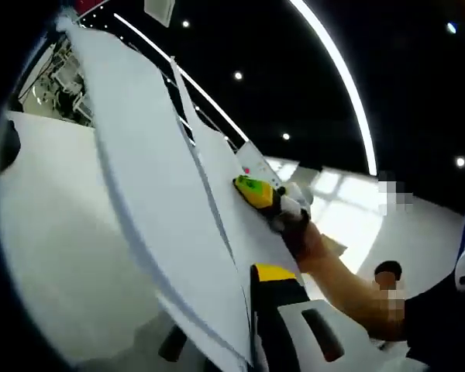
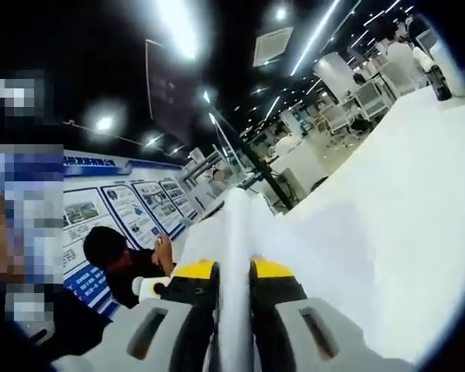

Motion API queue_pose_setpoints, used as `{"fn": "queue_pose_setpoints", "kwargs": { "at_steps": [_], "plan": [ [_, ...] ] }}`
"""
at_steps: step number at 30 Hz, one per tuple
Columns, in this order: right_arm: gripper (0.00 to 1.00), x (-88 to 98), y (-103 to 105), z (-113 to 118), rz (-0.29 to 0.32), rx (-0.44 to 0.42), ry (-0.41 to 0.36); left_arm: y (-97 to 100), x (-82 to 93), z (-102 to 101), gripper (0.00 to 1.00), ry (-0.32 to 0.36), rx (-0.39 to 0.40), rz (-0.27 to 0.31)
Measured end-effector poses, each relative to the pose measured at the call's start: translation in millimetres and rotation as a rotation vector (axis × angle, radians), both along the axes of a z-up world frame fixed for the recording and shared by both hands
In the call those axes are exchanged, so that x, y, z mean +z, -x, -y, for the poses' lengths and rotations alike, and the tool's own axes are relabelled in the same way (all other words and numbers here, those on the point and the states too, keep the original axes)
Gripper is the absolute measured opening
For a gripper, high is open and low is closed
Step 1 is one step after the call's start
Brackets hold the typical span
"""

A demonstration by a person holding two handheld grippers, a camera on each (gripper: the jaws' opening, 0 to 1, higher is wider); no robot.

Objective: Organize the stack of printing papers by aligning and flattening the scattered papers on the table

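since the paper stack (image 1: pixel 163 209) is lifted off the white table (image 1: pixel 46 256) and held on edge between both tools, the coming move seems to turn on its long axis, which runs from one gripper to the other; in the right gripper view the right gripper (image 2: pixel 234 271) has its yellow-tipped jaws closed on the sheets' edge (image 2: pixel 236 232); in the left gripper view the left gripper (image 1: pixel 263 279) pinches the near edge, and the right gripper (image 1: pixel 257 192) clamps the far one; neither is nearer, so lowering both evenly should square the stack on the table (image 2: pixel 403 209).
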State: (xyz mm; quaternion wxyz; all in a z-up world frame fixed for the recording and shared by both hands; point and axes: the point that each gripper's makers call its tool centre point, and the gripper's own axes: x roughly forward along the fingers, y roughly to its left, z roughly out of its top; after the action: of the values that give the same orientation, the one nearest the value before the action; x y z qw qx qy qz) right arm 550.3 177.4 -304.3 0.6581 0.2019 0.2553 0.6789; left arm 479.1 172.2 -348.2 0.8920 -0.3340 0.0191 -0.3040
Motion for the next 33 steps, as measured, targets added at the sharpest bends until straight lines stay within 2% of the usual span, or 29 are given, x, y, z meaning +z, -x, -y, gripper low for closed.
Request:
{"fn": "queue_pose_setpoints", "kwargs": {
  "at_steps": [4, 5, 10, 12, 17, 20, 22, 23, 26, 27, 30, 32, 33],
  "plan": [
    [0.25, 7.0, -3.8, 7.9, 0.04, -0.033, -0.008, 1.6, 1.7, 1.6, 0.06, -0.019, -0.001, 0.018],
    [0.26, 13.8, -7.4, 16.3, 0.067, -0.052, -0.016, 3.5, 4.2, 4.4, 0.06, -0.04, -0.009, 0.041],
    [0.34, 35.0, -19.7, 46.9, 0.122, -0.125, -0.054, 9.7, 11.6, 11.9, 0.05, -0.075, -0.053, 0.093],
    [0.41, 40.5, -20.8, 60.7, 0.129, -0.134, -0.063, 13.5, 17.4, 16.8, 0.05, -0.091, -0.088, 0.125],
    [0.64, 46.8, -21.0, 91.5, 0.156, -0.15, -0.081, 22.4, 46.1, 27.0, 0.06, -0.205, -0.164, 0.256],
    [0.67, 51.8, -8.4, 104.3, 0.165, -0.102, -0.106, 22.8, 67.7, 33.7, 0.06, -0.248, -0.216, 0.307],
    [0.66, 58.5, 6.2, 112.4, 0.188, -0.048, -0.131, 21.1, 80.1, 38.7, 0.06, -0.283, -0.251, 0.332],
    [0.6, 61.4, 10.3, 114.5, 0.207, -0.036, -0.14, 18.1, 85.9, 40.4, 0.06, -0.297, -0.256, 0.338],
    [0.35, 73.8, 27.0, 124.4, 0.31, 0.002, -0.157, 5.9, 101.9, 45.4, 0.06, -0.328, -0.267, 0.35],
    [0.3, 76.7, 29.6, 127.5, 0.347, 0.001, -0.152, 2.3, 106.0, 47.9, 0.06, -0.353, -0.273, 0.36],
    [0.15, 83.0, 18.5, 140.3, 0.458, -0.087, -0.109, -12.4, 121.3, 48.6, 0.06, -0.386, -0.238, 0.368],
    [0.08, 88.1, 20.0, 148.5, 0.452, -0.107, -0.106, -22.6, 130.3, 48.4, 0.06, -0.407, -0.204, 0.374],
    [0.05, 91.9, 18.4, 152.8, 0.457, -0.131, -0.111, -33.1, 138.3, 48.0, 0.06, -0.427, -0.159, 0.381]
  ]
}}
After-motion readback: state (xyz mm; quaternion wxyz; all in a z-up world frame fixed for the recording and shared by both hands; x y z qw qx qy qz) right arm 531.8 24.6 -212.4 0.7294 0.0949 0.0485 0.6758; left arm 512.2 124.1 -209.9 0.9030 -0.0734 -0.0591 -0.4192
